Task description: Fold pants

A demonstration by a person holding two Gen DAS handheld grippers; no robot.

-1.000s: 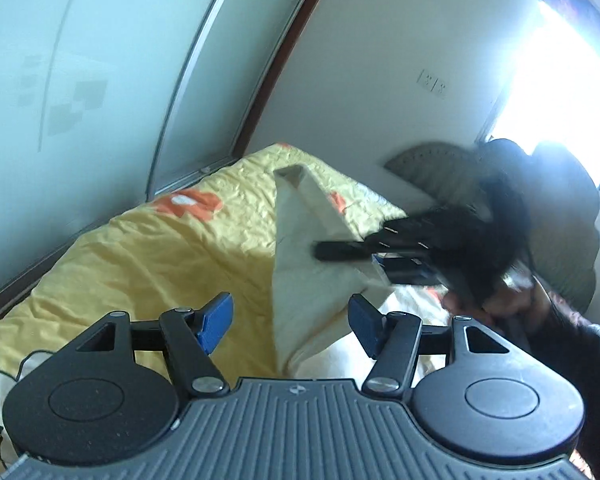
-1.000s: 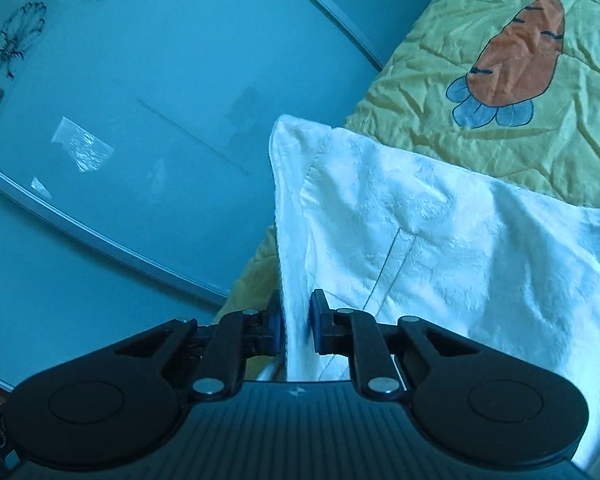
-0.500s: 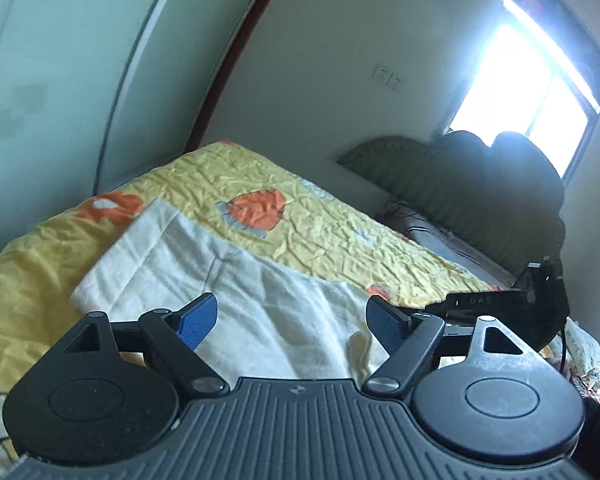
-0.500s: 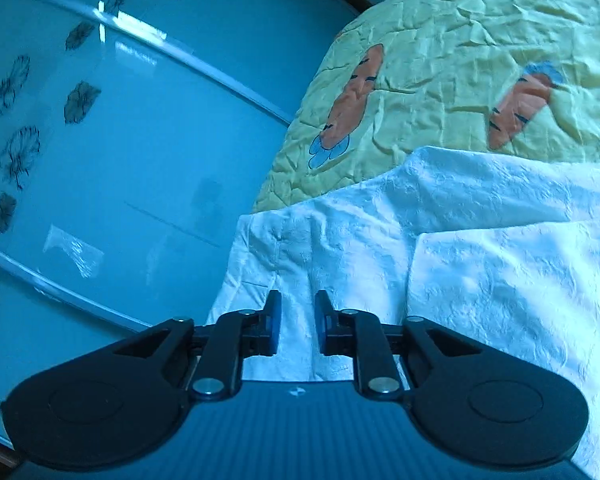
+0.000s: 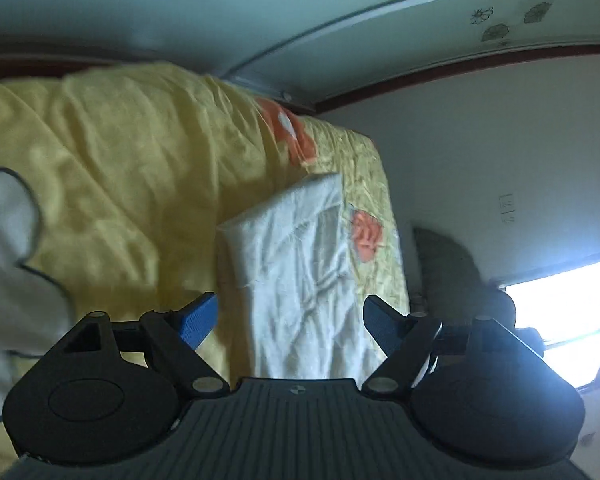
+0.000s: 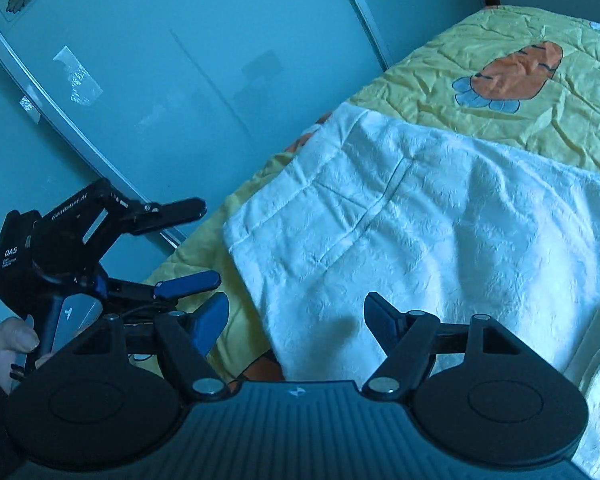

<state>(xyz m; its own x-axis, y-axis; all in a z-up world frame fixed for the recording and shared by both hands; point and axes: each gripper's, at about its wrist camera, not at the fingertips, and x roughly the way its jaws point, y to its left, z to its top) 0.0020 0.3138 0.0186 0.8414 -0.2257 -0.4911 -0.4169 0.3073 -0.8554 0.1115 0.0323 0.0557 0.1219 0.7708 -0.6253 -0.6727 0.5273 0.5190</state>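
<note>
Letting go, right gripper (image 6: 296, 316) spreading empty above the pants (image 6: 420, 216), left gripper (image 5: 290, 318) narrowing, nothing held; regrip the hem squarely on the bed (image 6: 540, 120).

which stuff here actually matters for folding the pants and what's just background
Part of the job:
- white pants
- left gripper, jaws closing, nothing between them
- right gripper, jaws opening, clear of the cloth
- yellow bedspread, the work surface

Just there:
- sliding wardrobe door
- window
- wall socket
</note>
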